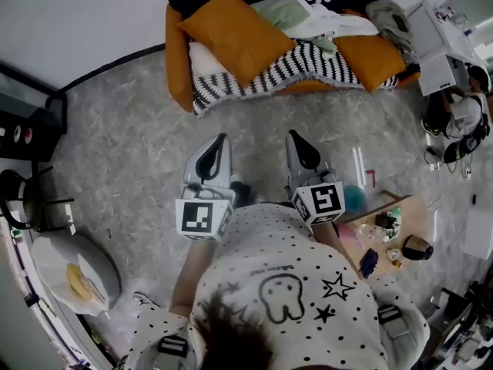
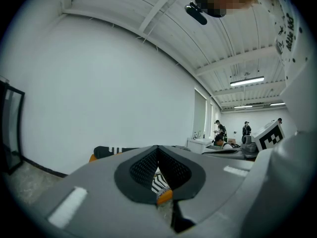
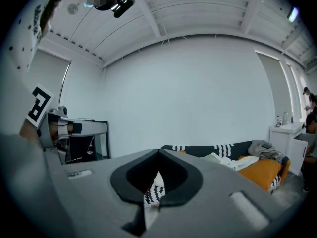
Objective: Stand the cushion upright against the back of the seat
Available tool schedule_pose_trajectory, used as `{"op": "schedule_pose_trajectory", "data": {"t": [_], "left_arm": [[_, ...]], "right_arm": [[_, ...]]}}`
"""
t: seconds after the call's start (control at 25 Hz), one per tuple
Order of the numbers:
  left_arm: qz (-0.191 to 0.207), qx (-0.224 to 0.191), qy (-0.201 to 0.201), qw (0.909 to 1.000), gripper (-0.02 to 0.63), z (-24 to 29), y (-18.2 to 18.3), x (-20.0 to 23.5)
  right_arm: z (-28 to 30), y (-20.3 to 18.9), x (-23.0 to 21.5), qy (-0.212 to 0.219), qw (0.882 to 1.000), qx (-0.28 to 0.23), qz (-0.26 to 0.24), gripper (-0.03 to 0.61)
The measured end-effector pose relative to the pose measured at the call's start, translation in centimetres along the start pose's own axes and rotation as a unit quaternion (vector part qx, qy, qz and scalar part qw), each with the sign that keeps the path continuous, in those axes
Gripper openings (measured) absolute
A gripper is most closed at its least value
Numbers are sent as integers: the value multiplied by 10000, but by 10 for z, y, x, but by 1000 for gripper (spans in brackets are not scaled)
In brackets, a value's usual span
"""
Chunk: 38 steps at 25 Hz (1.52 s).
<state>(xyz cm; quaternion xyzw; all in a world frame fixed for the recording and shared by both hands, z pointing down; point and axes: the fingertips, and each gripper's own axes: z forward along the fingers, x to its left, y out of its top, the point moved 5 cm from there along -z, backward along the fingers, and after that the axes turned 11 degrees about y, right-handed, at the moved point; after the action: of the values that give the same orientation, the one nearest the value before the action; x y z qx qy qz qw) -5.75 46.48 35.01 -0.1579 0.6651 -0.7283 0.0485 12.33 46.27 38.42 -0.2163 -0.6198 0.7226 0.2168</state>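
This looks like a lab or studio staged as a living room: one orange sofa (image 1: 176,68) on a speckled grey floor (image 1: 123,153), bare white walls (image 3: 188,98), a ribbed ceiling (image 2: 148,14) with strip lights (image 2: 246,81), and people (image 2: 246,129) by a white worktop (image 2: 199,142).

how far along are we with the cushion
Nothing looks done: the cushion seems to lie flat across the sofa seat, not upright against the back. Nothing is in hand: the left gripper and right gripper are shut and empty, over the floor short of the sofa. Left to do: reach the cushion, grip it and stand it up.
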Motion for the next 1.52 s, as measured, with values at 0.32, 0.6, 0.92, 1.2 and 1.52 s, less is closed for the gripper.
{"op": "schedule_pose_trajectory", "data": {"t": [0.32, 0.6, 0.92, 1.2, 1.52], "left_arm": [[63, -121, -257, 9996, -3, 22, 4, 30], [87, -142, -296, 9994, -3, 35, 8, 52], [11, -73, -246, 9997, -3, 50, 6, 61], [-39, 103, -41, 9999, -3, 65, -3, 74], [-157, 63, 243, 9996, -3, 112, 9, 83]], "right_arm": [[38, 3, 4, -85, 9999, -44, -35, -2], [56, 8, 6, -256, 9996, -92, -70, -2], [73, 11, -2, -244, 9997, -70, -62, -2], [98, 8, -7, -6, 10000, 46, 10, -2], [139, 18, -40, 304, 9995, 84, -52, -2]]}}
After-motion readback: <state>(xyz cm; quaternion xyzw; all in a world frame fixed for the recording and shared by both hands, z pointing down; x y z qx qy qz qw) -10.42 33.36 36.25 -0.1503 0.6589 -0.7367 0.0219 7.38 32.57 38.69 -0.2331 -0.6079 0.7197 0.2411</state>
